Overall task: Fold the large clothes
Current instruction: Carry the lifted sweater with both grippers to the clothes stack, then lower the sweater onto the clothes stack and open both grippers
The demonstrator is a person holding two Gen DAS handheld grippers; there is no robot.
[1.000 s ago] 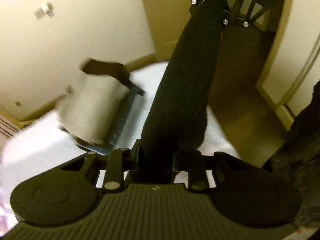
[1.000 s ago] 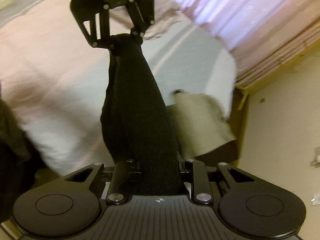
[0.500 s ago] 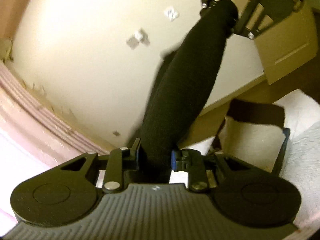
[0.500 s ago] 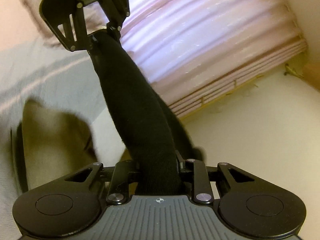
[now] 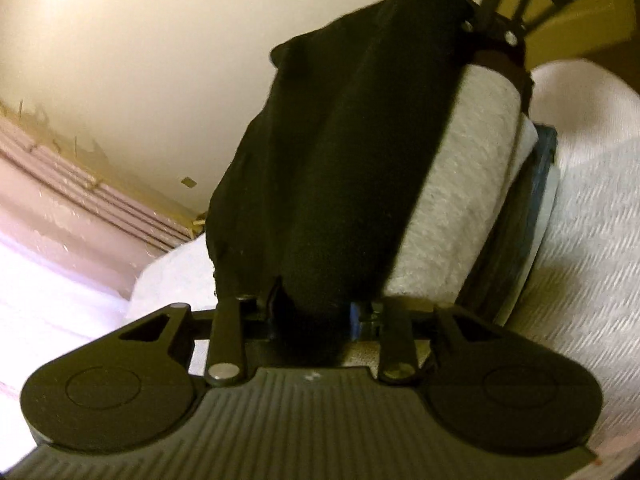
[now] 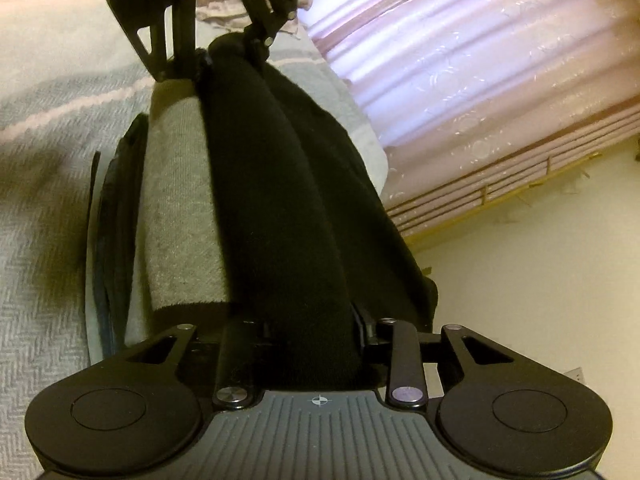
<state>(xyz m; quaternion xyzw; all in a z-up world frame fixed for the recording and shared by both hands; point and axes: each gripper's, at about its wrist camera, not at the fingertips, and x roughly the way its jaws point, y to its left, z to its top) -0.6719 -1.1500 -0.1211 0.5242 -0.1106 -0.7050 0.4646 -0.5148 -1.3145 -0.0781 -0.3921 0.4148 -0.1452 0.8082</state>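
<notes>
A folded black garment (image 5: 352,152) stretches taut between my two grippers. In the left wrist view my left gripper (image 5: 316,312) is shut on one end, and the right gripper (image 5: 500,0) holds the other end at the top. In the right wrist view my right gripper (image 6: 308,332) is shut on the black garment (image 6: 280,200), with the left gripper (image 6: 200,12) at the far end. The garment hangs just over a folded grey garment (image 5: 460,184) (image 6: 180,208), which lies on a folded dark blue item (image 5: 532,208) (image 6: 112,216). Whether they touch is hidden.
The stack lies on a bed with a pale woven cover (image 5: 580,260) (image 6: 40,280), close to its edge. A cream wall (image 5: 140,60) and a pink curtain (image 6: 480,60) stand just beyond the bed.
Both grippers have swung round and come down with the black garment, from well away from the grey stack to right over it. Both stayed shut on it.
</notes>
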